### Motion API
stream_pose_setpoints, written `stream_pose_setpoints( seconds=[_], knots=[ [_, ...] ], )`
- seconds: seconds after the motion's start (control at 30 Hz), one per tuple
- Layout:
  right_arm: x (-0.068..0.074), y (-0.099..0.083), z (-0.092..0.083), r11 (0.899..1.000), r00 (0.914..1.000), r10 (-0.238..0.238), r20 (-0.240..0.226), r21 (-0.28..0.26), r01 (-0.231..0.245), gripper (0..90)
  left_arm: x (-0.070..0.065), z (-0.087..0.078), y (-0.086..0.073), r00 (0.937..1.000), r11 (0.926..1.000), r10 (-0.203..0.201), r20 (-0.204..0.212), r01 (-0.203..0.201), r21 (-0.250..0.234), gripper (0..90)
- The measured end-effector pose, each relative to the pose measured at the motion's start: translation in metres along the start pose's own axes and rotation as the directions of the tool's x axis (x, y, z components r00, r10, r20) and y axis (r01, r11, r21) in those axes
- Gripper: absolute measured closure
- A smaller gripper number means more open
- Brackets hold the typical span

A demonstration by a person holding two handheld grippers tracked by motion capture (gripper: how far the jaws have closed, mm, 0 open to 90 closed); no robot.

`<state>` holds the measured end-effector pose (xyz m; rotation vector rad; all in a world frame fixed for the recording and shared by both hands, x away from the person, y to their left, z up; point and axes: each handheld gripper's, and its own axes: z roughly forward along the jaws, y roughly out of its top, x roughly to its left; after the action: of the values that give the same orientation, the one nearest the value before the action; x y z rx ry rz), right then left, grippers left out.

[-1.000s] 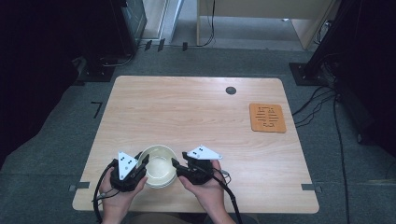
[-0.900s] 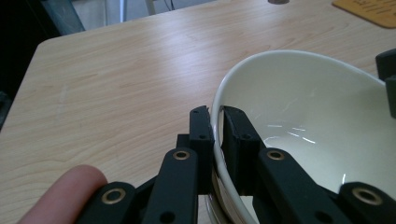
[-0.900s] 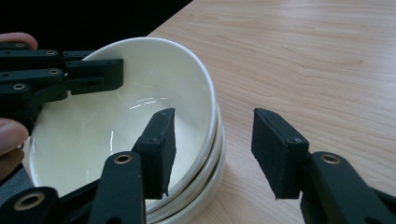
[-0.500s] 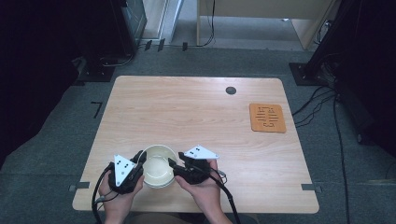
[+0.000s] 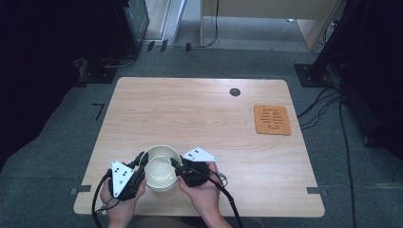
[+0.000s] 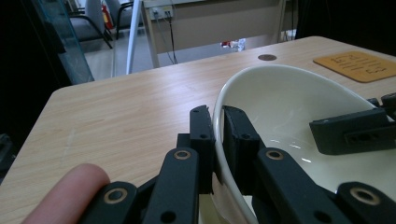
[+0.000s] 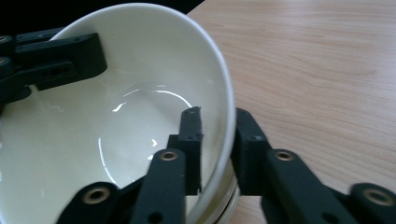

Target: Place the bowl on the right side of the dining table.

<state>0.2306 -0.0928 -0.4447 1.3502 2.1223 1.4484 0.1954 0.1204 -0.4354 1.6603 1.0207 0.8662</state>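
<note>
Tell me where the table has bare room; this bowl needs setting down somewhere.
Free: the wide stretch between the bowl and the round grommet, and the near-right corner below the orange mat. Crowded: the near edge, where the left gripper and right gripper clamp the bowl's rim.

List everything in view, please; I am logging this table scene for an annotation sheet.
bowl: one, cream-white, near table edge, its rim pinched from both sides
mat: one, orange with dark markings, right side of table
round hole cover: one, dark, far middle of table
table: one, light wood
left tool: one, black, shut on bowl's left rim
right tool: one, black, shut on bowl's right rim
hands: two, holding the tools at the near edge
</note>
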Motion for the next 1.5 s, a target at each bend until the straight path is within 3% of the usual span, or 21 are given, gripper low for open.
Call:
stream_pose_setpoints(
  seconds=[0.3,0.5,0.7,0.83,0.9,0.97,1.03,1.13,1.27,1.43,1.5],
  knots=[
    [0.000,0.001,0.004,0.999,0.9992,0.040,0.010,-0.003,-0.040,81.3,-0.002,-0.003,0.001,0.9999,0.9997,0.004,-0.012,-0.004,-0.024,82.4],
    [0.001,0.000,0.008,0.999,0.9990,0.043,0.010,0.022,-0.043,77.5,-0.005,-0.004,0.002,1.0000,0.9993,0.006,-0.003,-0.006,-0.038,82.7],
    [0.000,0.001,0.007,0.998,0.9966,0.059,0.057,0.004,-0.060,85.1,-0.006,-0.001,0.000,0.9997,0.9997,0.017,0.016,-0.016,-0.017,82.8],
    [0.000,0.003,0.003,0.999,0.9955,0.042,0.085,-0.018,-0.040,84.9,-0.003,0.001,0.000,0.9988,0.9999,-0.012,0.047,0.012,-0.001,82.7],
    [0.001,0.003,0.001,0.999,0.9946,0.026,0.101,-0.035,-0.023,84.8,-0.001,0.002,0.001,0.9968,0.9988,-0.048,0.064,0.048,0.005,81.6],
    [0.001,0.003,-0.001,0.999,0.9927,0.017,0.119,-0.053,-0.011,84.7,0.002,0.001,0.002,0.9939,0.9965,-0.084,0.072,0.084,0.010,73.0],
    [0.000,0.005,-0.004,0.997,0.9910,0.016,0.133,-0.076,-0.006,84.7,0.006,0.001,0.004,0.9923,0.9938,-0.111,0.056,0.111,0.011,56.0],
    [-0.004,0.007,-0.010,0.995,0.9894,0.019,0.144,-0.101,-0.004,84.6,0.011,0.001,0.006,0.9855,0.9879,-0.155,0.070,0.153,0.022,35.6],
    [-0.009,0.011,-0.017,0.992,0.9873,0.025,0.157,-0.128,-0.005,84.4,0.015,0.001,0.009,0.9781,0.9805,-0.196,0.071,0.194,0.035,15.2],
    [-0.012,0.011,-0.023,0.990,0.9859,0.017,0.166,-0.140,0.006,84.2,0.015,0.002,0.010,0.9780,0.9805,-0.194,0.076,0.191,0.045,3.4],
    [-0.013,0.011,-0.025,0.989,0.9853,0.021,0.169,-0.146,0.004,84.2,0.015,0.003,0.010,0.9741,0.9786,-0.203,0.099,0.199,0.052,2.2]
  ],
)
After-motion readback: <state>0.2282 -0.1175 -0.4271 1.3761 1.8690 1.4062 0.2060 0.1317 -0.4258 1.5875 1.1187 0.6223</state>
